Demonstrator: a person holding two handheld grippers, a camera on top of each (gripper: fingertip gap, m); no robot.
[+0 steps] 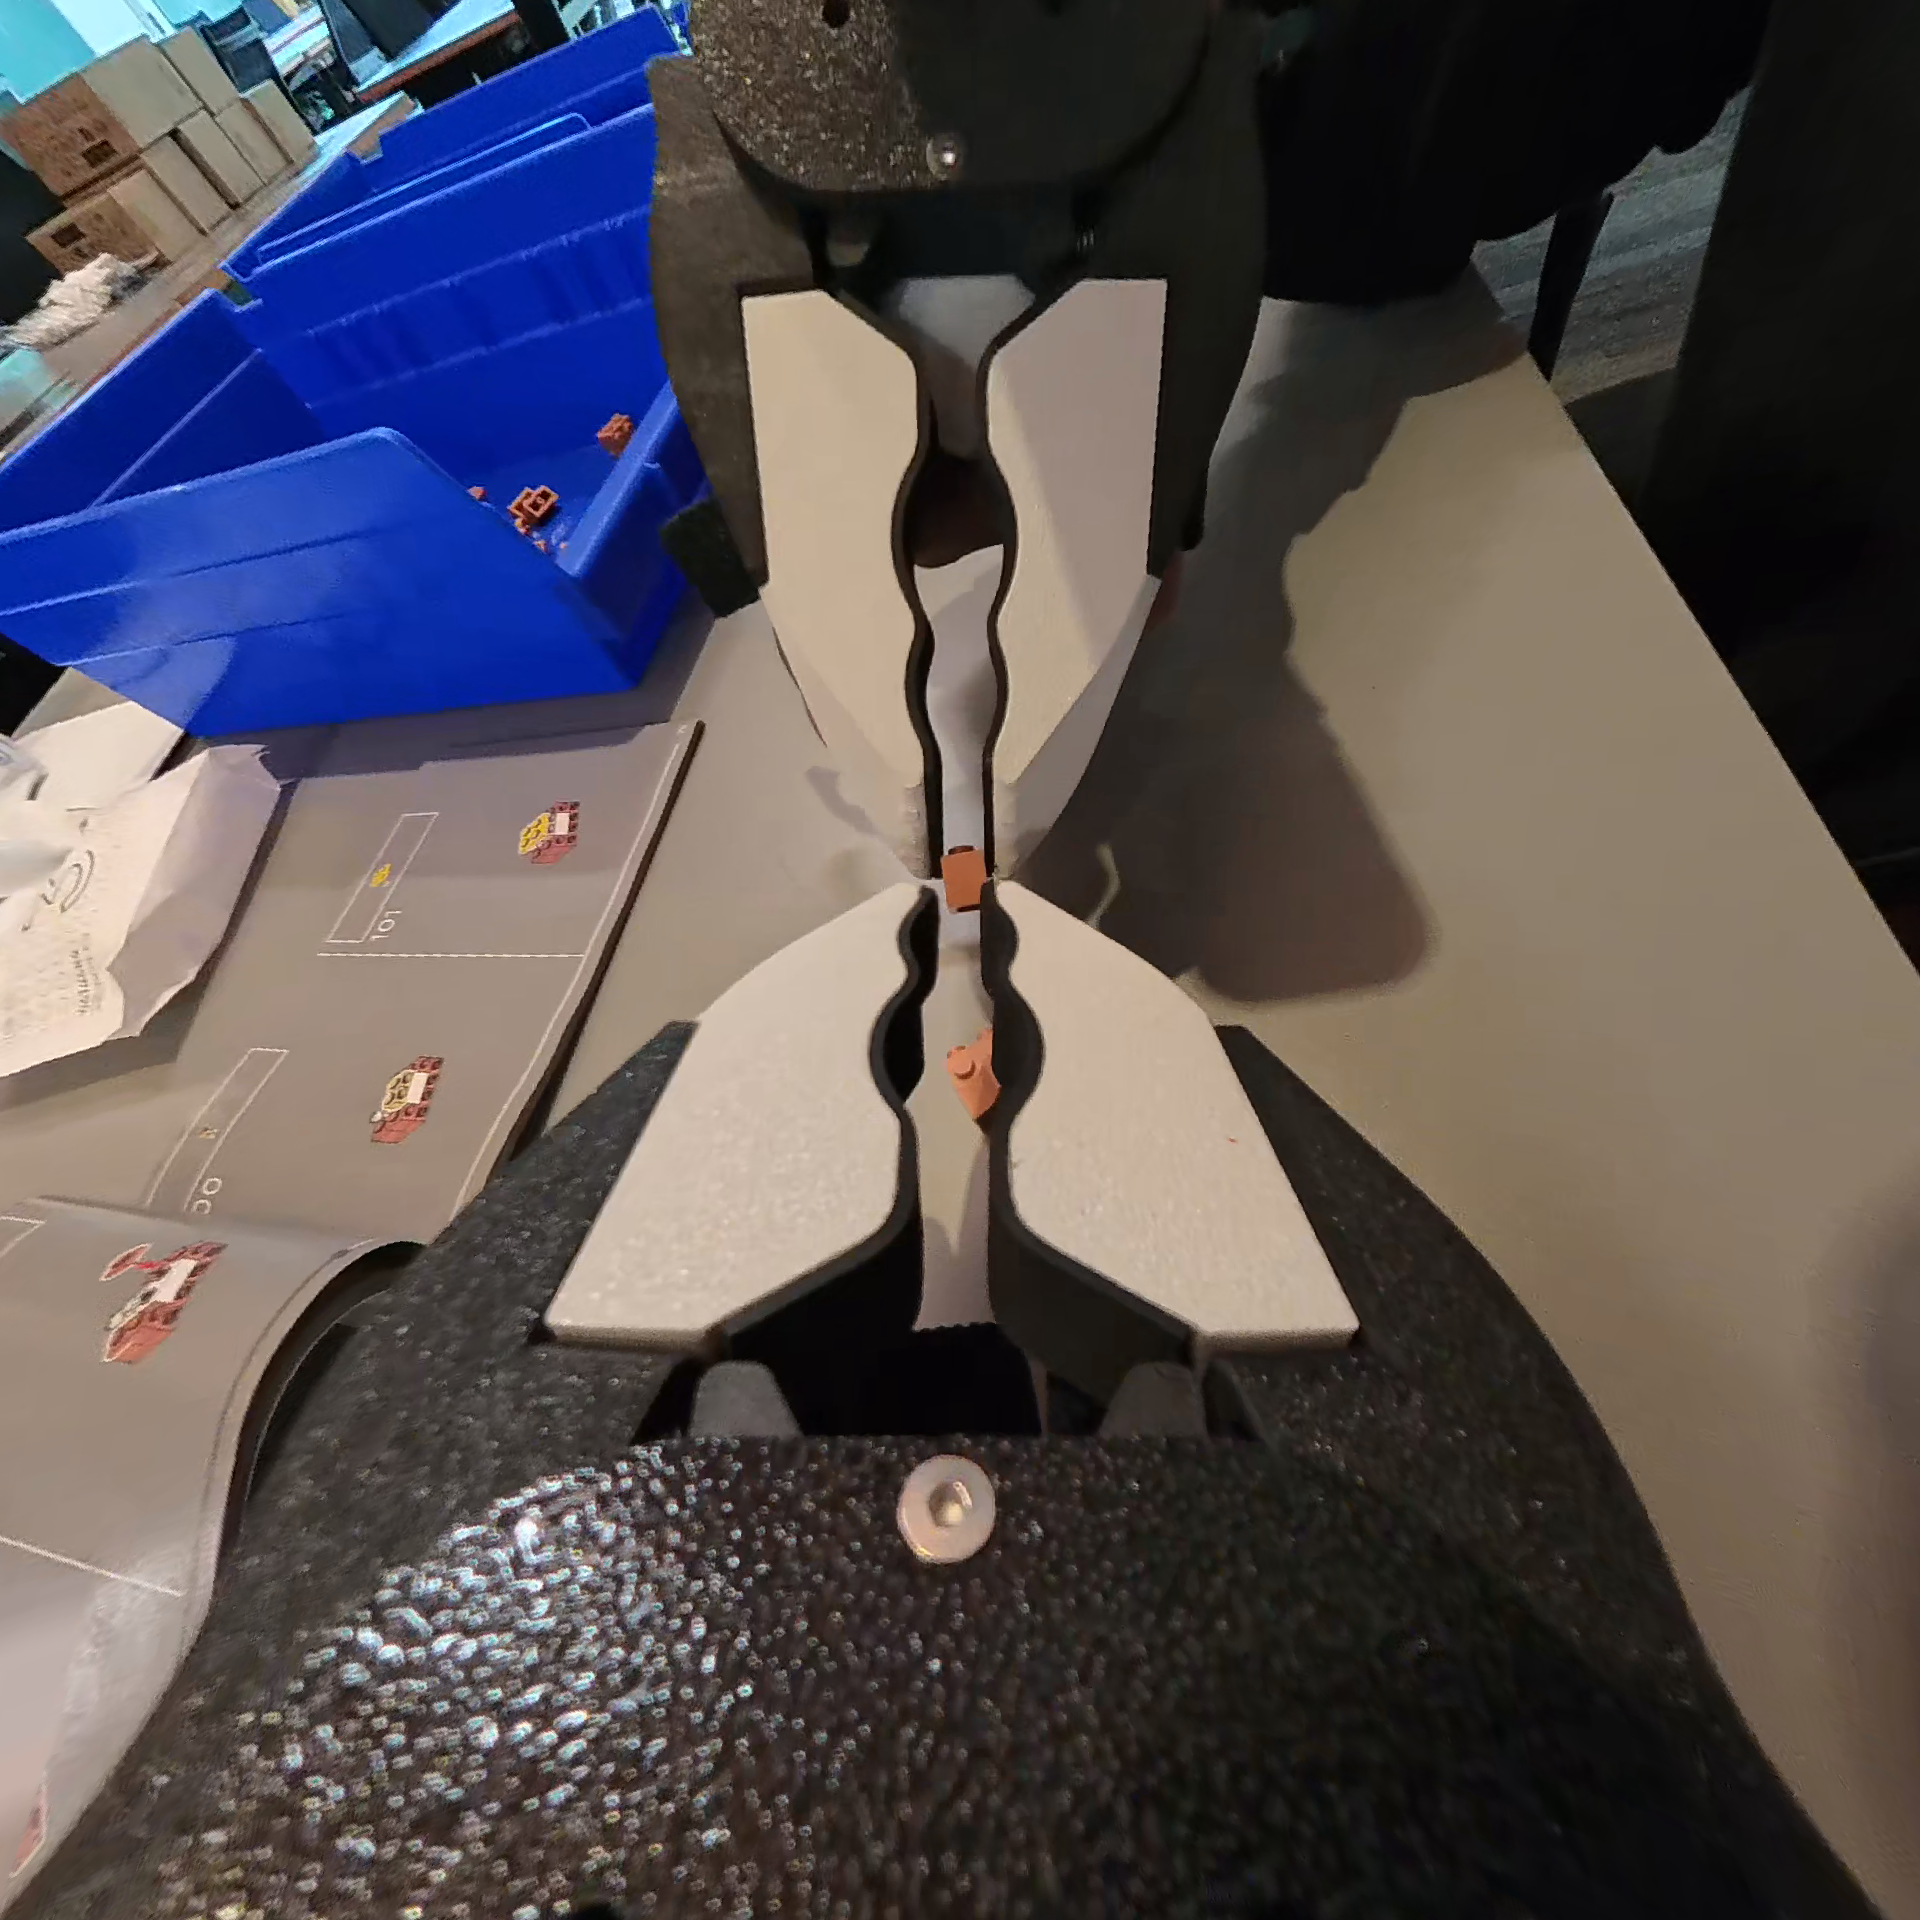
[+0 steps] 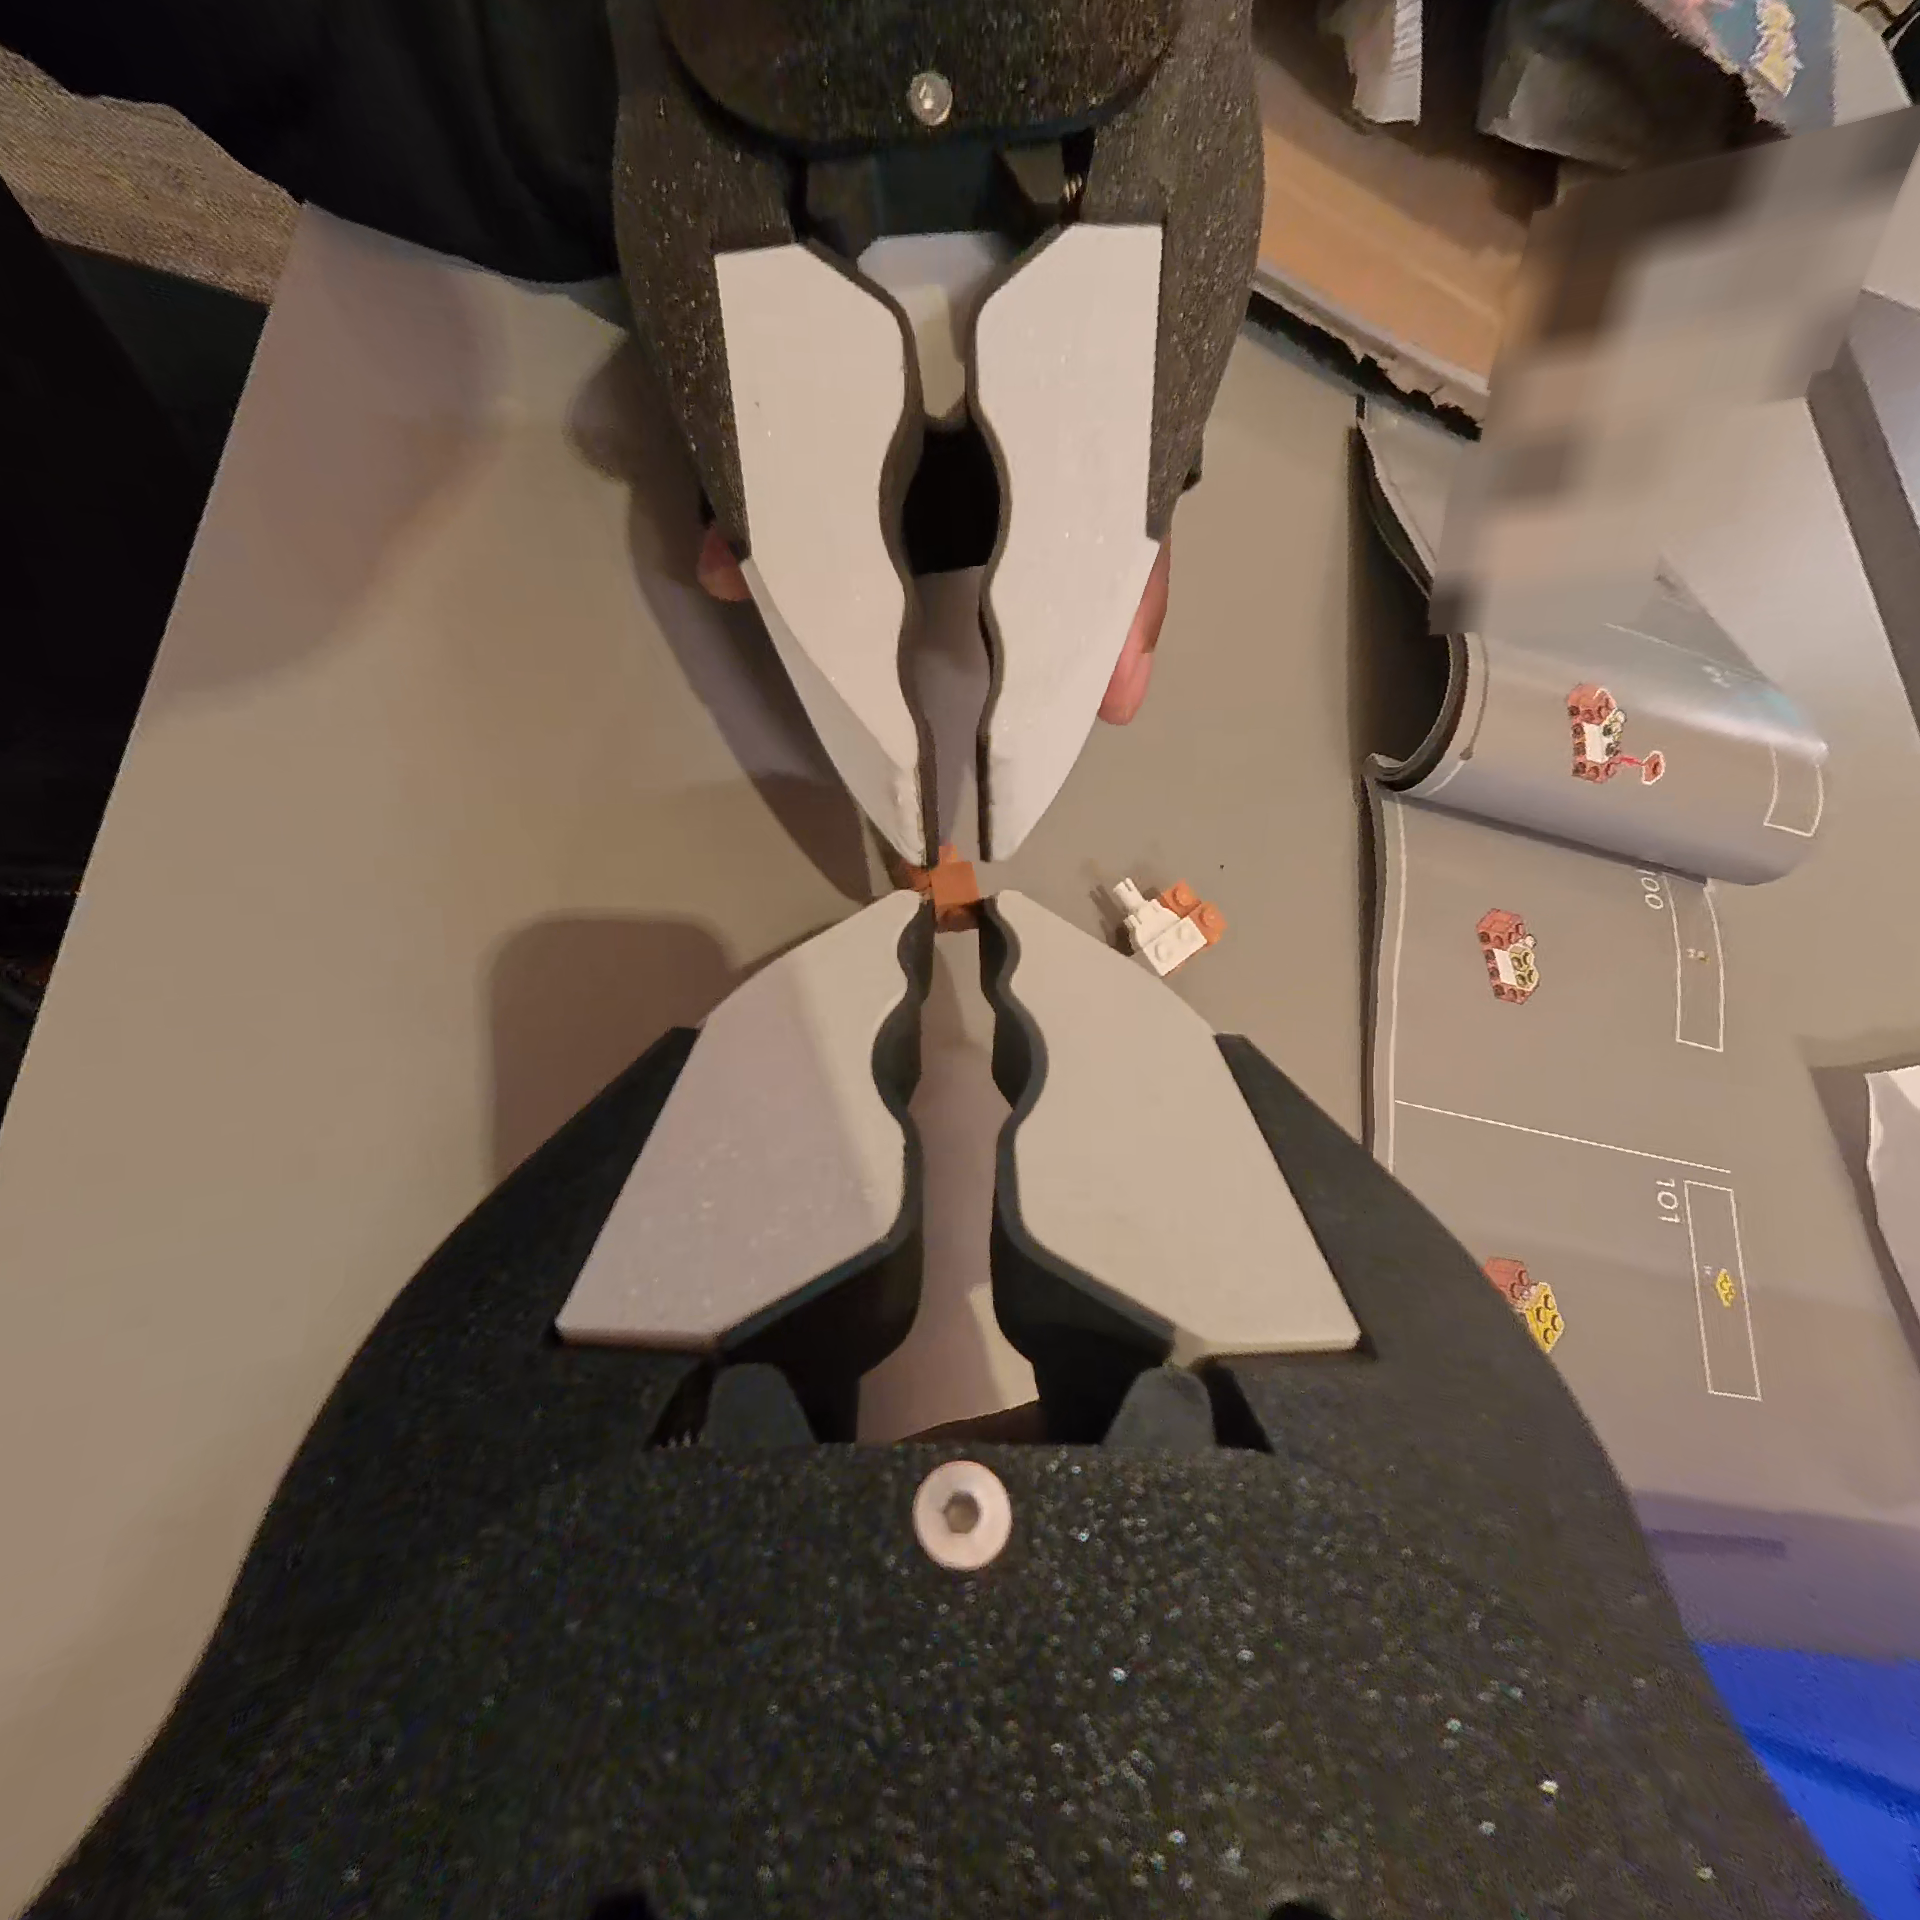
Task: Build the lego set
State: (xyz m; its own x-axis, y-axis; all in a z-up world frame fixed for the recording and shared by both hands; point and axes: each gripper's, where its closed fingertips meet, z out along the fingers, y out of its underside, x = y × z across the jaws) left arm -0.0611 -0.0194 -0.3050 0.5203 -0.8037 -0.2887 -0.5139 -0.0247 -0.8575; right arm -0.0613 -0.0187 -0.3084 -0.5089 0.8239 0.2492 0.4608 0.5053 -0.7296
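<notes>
Orange-brown plastic sits at the meeting point of the two tools: a small brick (image 1: 962, 881) is caught where the left gripper (image 1: 960, 914) and the right gripper (image 2: 952, 920) come tip to tip above the grey bench (image 1: 1558, 831). In the left wrist view the brick lies in the narrow slot of the far gripper's fingertips and reaches down to the near ones; in the right wrist view the same brick (image 2: 954, 894) fills the gap at the near fingertips, with another orange piece showing just behind it at the opposite tips. Both pairs of fingers stand nearly together, pinching on that brick stack, though which pads press which piece cannot be told apart. A second loose orange brick (image 1: 971, 1070) lies on the bench beneath the left gripper's fingers, seen through the slot between them. Just beside the meeting point, a small white and orange assembly (image 2: 1169, 927) rests on the bench. Farther out lies a grey instruction mat (image 2: 1558, 1039) printed with brick pictures, one end curled into a roll (image 2: 1621, 748). Blue bins (image 1: 364, 561) stand along the far edge, a few brown bricks (image 1: 535, 506) inside one, and crumpled white paper (image 1: 94, 894) lies near the mat.
</notes>
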